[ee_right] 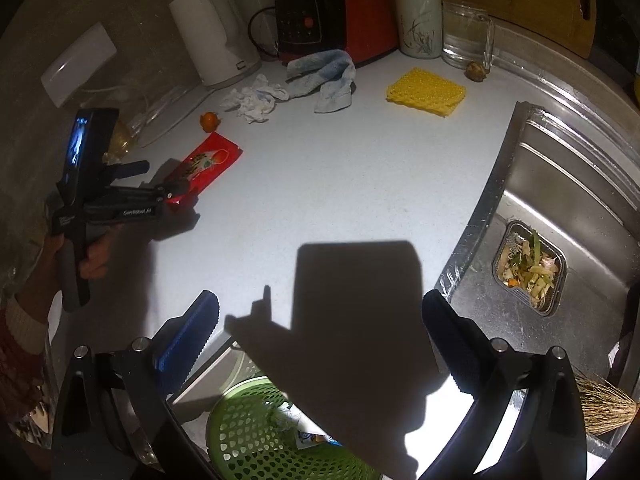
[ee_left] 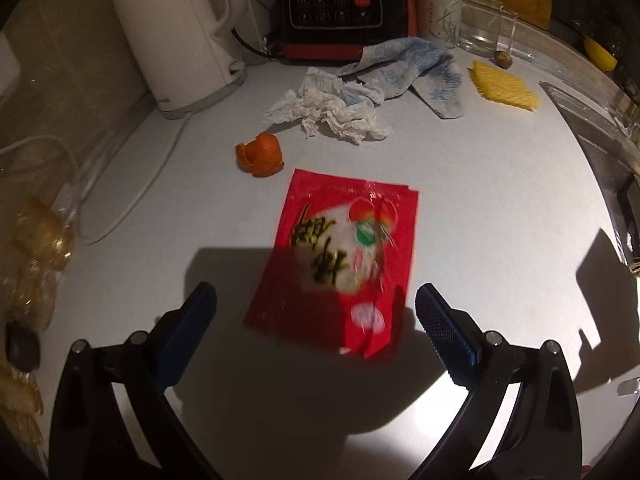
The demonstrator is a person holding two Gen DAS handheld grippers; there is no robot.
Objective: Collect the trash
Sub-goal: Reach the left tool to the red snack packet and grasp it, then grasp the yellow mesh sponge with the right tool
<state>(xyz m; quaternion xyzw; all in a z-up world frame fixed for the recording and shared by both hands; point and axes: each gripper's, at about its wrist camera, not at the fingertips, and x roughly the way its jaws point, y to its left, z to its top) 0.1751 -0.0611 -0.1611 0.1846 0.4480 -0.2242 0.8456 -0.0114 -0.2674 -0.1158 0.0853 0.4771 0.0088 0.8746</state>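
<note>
A red snack wrapper [ee_left: 340, 256] lies flat on the white counter [ee_left: 480, 200], just ahead of my left gripper [ee_left: 316, 304], which is open with its fingers either side of the wrapper's near end. Behind it lie an orange peel [ee_left: 260, 154] and a crumpled white tissue [ee_left: 328, 110]. In the right wrist view the wrapper [ee_right: 206, 162], peel [ee_right: 210, 121] and tissue [ee_right: 252, 100] sit at far left with the left gripper [ee_right: 160, 182] over the wrapper. My right gripper [ee_right: 320, 320] is open and empty above the counter's front edge, over a green trash basket [ee_right: 248, 428] holding some scraps.
A white kettle [ee_left: 176, 36], a black-red appliance [ee_left: 340, 8], a blue-white cloth [ee_left: 416, 68], a yellow sponge [ee_left: 504, 86], a mug [ee_right: 418, 22] and a glass jug [ee_right: 466, 36] stand at the back. A steel sink [ee_right: 560, 200] with a food-filled strainer [ee_right: 530, 266] lies right.
</note>
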